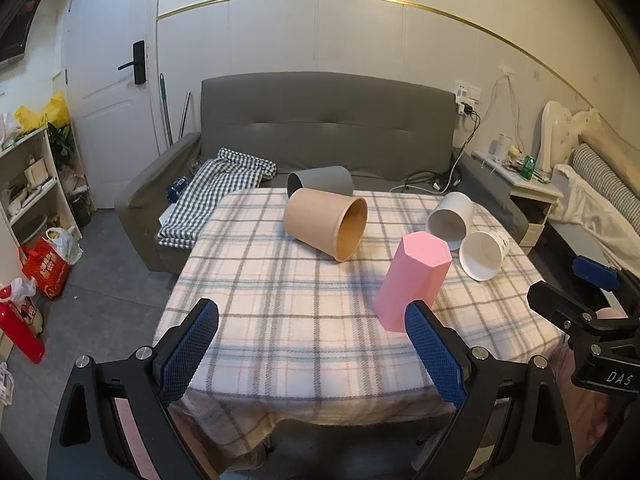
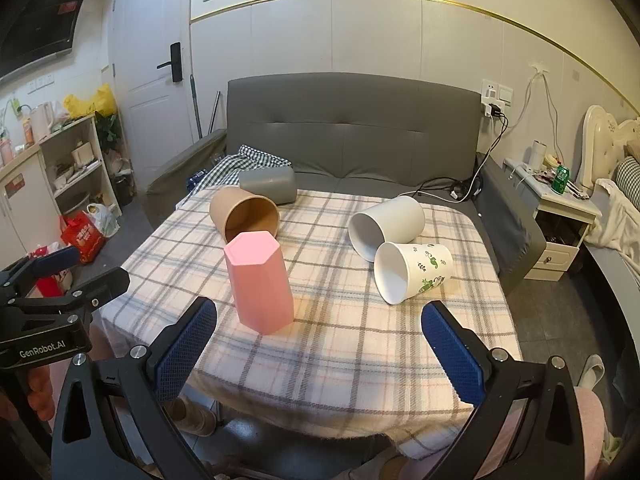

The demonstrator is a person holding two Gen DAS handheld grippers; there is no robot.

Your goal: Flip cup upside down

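Landmark: pink cup [image 2: 262, 282], hexagonal, standing mouth-down on the plaid tablecloth [image 2: 340, 340], near the front-centre of the table.

1. Left gripper [image 1: 312, 344]: jaws spread wide, holding nothing, low at the table's near edge; the pink cup stands just ahead of its right finger.
2. Brown cup [image 2: 245, 216]: on its side directly behind the pink cup, mouth turned toward the cameras, just beside it.
3. Grey cup [image 2: 269, 186]: on its side behind the brown cup, at the far table edge, farthest from the pink cup.
4. White cup [image 2: 387, 222]: on its side, to the right of the pink cup and further back, well apart from it.
5. Printed cup [image 2: 412, 272]: white with green leaf pattern, on its side, right of the pink cup, touching or nearly touching the white cup's rim.
6. Right gripper [image 2: 320, 348]: jaws spread wide, empty, at the near edge; the pink cup stands just ahead, between its fingers.
7. Grey sofa [image 2: 352, 128]: behind the table, beyond all cups.
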